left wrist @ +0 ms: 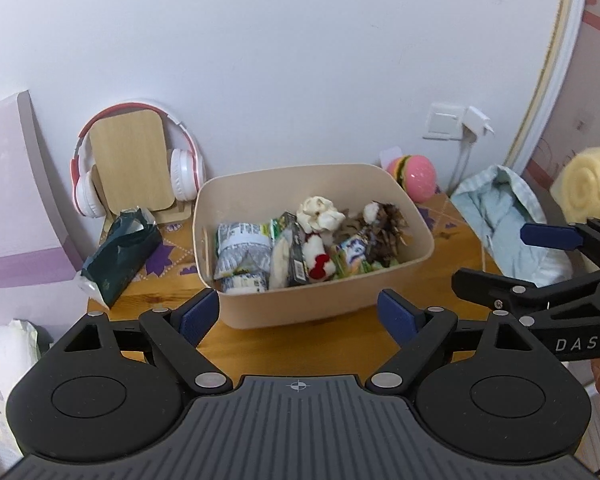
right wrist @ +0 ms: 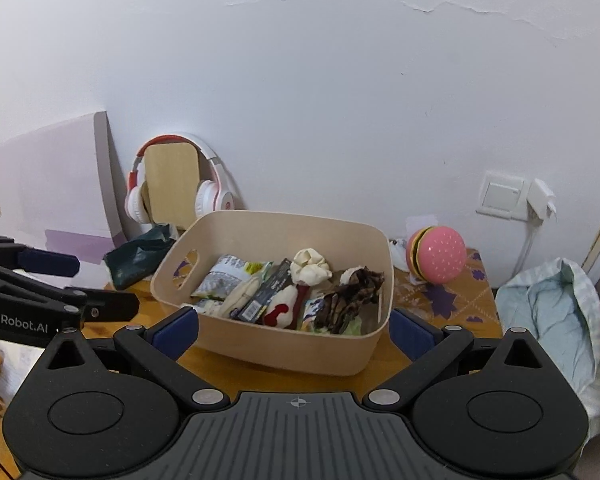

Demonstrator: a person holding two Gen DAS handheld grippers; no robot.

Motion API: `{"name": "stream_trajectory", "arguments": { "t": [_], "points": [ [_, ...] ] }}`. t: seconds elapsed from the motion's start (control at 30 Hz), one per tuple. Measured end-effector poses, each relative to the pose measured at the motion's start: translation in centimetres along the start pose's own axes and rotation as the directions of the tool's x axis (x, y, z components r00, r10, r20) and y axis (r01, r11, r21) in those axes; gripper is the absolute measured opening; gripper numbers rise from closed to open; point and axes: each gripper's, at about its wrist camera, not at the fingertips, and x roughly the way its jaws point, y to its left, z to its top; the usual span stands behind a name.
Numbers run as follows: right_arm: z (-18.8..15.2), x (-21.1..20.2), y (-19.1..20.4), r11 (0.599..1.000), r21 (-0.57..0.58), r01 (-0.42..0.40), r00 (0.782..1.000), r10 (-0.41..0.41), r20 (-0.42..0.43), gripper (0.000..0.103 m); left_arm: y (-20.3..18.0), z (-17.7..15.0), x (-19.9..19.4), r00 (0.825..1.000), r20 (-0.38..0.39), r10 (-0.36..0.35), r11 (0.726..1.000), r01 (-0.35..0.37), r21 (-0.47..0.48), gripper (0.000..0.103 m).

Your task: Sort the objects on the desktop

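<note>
A beige bin stood on the wooden table close to the white wall, and the sorted things lay inside it; I could make out a grey-and-white snack packet toward its left side, a dark flat packet beside that, a white plush toy with a red-and-white piece below it in the middle, and a brown striped bundle at the right; smaller wrappers underneath were too jumbled to tell apart. The left gripper hung in front of the bin's near wall with its blue-padded fingers spread wide and nothing between them; the right gripper was likewise held before the bin, fingers parted wide and empty, a pad showing to either side of the bin's near corners without my being able to say they touched it. Behind the bin, red-and-white headphones hung over a wooden stand against the wall; a dark green bag lay just left of the bin; a pink burger-shaped toy sat at the back right near the wall socket; a pale blue cloth bundle slumped off the table's right end.
</note>
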Motion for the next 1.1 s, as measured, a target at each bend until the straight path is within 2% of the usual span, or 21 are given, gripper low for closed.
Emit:
{"name": "stream_trajectory", "arguments": {
  "t": [0.4, 0.53, 0.63, 1.1],
  "points": [
    [-1.1, -5.4, 1.6, 0.999, 0.030, -0.013, 1.000, 0.013, -0.001, 0.103, -0.9, -2.2, -4.9, 1.000, 0.021, -0.014, 0.999, 0.013, 0.033, 0.088],
    [-1.5, -6.8, 1.8, 0.998, 0.057, -0.020, 1.000, 0.021, -0.017, 0.103, -1.0, -3.0, -6.1, 1.000, 0.000, 0.005, 0.999, -0.005, 0.033, 0.088],
    [-2.2, -7.9, 2.4, 0.997, 0.070, -0.022, 0.999, 0.025, -0.036, 0.103, -0.9, -3.6, -7.2, 1.000, -0.013, -0.017, 1.000, 0.017, 0.021, 0.088],
    [-3.8, -10.9, 4.1, 0.999, 0.043, -0.021, 0.996, 0.025, -0.088, 0.103, -0.9, -5.6, -10.7, 0.999, -0.036, -0.004, 0.997, 0.006, 0.071, 0.088]
  ]
}}
